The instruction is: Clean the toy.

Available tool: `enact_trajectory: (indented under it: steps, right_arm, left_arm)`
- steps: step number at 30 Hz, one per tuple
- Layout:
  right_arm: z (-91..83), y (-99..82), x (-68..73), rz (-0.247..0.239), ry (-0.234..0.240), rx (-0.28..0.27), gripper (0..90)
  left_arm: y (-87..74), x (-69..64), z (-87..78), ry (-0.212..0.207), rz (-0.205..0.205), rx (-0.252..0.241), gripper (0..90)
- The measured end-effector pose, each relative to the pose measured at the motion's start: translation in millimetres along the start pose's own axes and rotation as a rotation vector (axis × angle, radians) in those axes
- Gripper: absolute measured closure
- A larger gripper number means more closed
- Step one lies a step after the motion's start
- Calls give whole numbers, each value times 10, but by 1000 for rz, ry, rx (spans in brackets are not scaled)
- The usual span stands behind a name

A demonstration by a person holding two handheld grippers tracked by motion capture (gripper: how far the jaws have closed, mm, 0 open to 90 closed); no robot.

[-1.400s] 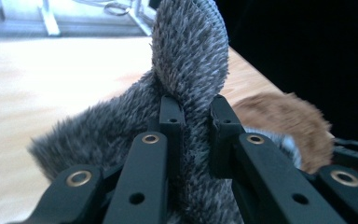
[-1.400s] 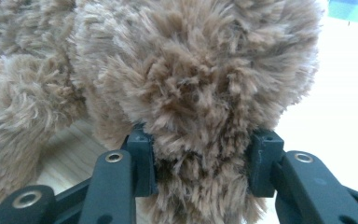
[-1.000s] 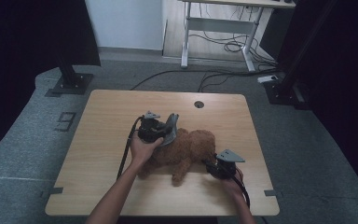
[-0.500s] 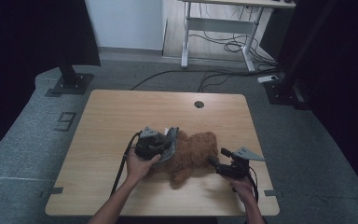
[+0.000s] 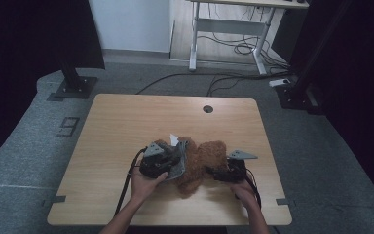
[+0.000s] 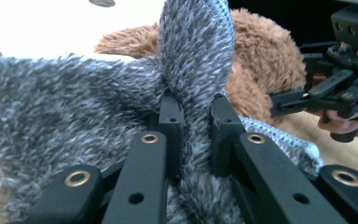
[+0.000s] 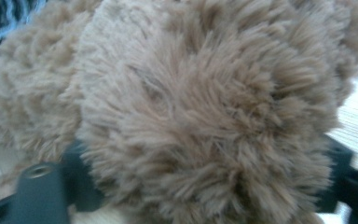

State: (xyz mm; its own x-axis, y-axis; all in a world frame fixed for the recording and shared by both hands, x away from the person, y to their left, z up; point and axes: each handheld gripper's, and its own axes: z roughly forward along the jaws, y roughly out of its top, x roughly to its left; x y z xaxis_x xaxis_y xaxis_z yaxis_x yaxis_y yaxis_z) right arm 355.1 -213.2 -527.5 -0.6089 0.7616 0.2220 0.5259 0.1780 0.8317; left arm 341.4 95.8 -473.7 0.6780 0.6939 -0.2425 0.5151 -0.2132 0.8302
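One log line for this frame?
left gripper: shut on grey knit | right gripper: jaws closing around brown plush toy | table

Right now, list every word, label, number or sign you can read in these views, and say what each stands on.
None can be read.
The white tag on the brown plush toy beside the grey knitted cloth: too small to read.
The marking on the grey floor mat left of the wooden table: looks like "9" or "6"; I cannot tell which.
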Motion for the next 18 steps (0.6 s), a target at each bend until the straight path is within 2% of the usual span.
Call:
enact_trajectory:
  steps: [2,3,4,5,6,7,8,10,11,12,13,14,15,16,17,18]
  right_arm:
    - [-7,-15,13,-8,-5,-7,285]
    - [-20,-56,52,-33,-25,-31,325]
    - [-24,-63,59,-40,-30,-33,332]
    - [-29,-67,65,-46,-36,-36,337]
    - [-29,-67,65,-46,-36,-36,337]
    - [-28,-77,88,-52,-46,-49,343]
    - [-28,-77,88,-52,-46,-49,343]
    - [-25,-82,112,-60,-55,-57,345]
    - [-28,-95,142,-68,-63,-62,347]
    - [-28,-95,142,-68,-63,-62,347]
    - [-28,-111,175,-80,-68,-70,348]
    - [-28,-111,175,-80,-68,-70,348]
    - [-29,-114,187,-86,-70,-70,348]
    - [-27,-118,216,-97,-80,-72,352]
    - [-27,-118,216,-97,-80,-72,352]
    - [-25,-120,222,-98,-84,-73,356]
  left_arm:
    - [54,-30,-20,6,5,4,778]
    - [151,-96,-31,17,21,2,778]
    - [151,-96,-31,17,21,2,778]
    - [282,-206,-17,6,46,-10,778]
    - [282,-206,-17,6,46,-10,779]
    - [425,-352,49,-5,83,-16,778]
    - [425,-352,49,-5,83,-16,778]
    - [575,-528,193,-18,123,-7,778]
    - [668,-635,353,-34,126,3,776]
    - [668,-635,353,-34,126,3,775]
    - [731,-723,575,-36,121,31,775]
    - [731,-723,575,-36,121,31,774]
    - [744,-751,720,-23,126,61,774]
    - [721,-746,904,-21,98,92,774]
    - [721,-746,904,-21,98,92,774]
    - [695,-725,980,-12,89,97,774]
